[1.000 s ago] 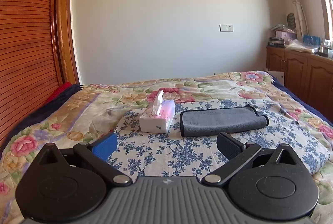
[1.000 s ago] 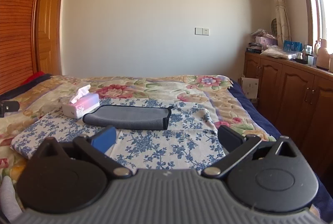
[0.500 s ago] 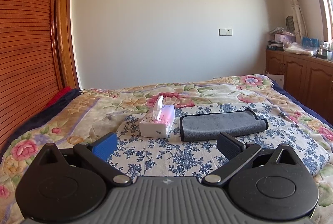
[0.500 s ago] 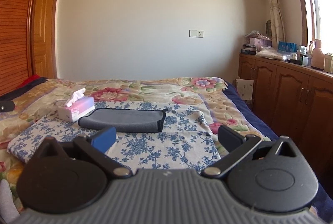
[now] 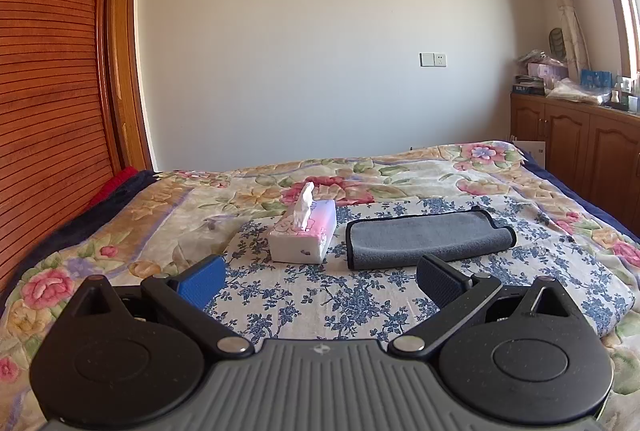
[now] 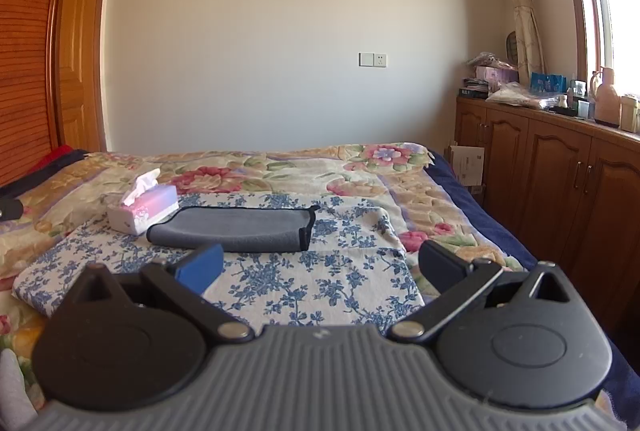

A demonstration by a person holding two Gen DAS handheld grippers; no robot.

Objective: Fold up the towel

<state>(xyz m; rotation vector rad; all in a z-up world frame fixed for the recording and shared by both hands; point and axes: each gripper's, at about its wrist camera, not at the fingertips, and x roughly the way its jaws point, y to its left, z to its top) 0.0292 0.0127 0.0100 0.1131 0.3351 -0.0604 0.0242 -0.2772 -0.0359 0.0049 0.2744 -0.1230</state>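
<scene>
One grey towel (image 5: pixel 430 237) with dark piping lies on the blue-flowered cloth (image 5: pixel 312 295) spread over the bed (image 5: pixel 440 167), and it already sits as a long, narrow, doubled band, its rounded fold toward the cameras and its short bound end at the right in the right wrist view (image 6: pixel 236 229). Judged from this layout, the task is either near its end or awaiting a further fold across the length; no grasp is in hand at this moment. A further fold would call for both grippers to descend to the cloth, pinch the two corners of one short end, lift clear, and carry that end over to meet the other, keeping the edges aligned. Immediately left of the towel stands a tissue box (image 5: pixel 303 235), close beside it but apparently not touching; any sweep toward that side should stay clear of the box. The left gripper (image 5: pixel 318 275) has its jaws spread wide, the blue pad and the black pad well apart, holding nothing and touching nothing; it hangs above the flowered cloth, short of the towel. The right gripper (image 6: pixel 320 265) is likewise spread wide and empty, nearer the right edge of the cloth, with the towel ahead and to its left. Wooden cabinets (image 6: pixel 560 183) line the wall beyond the bed.
</scene>
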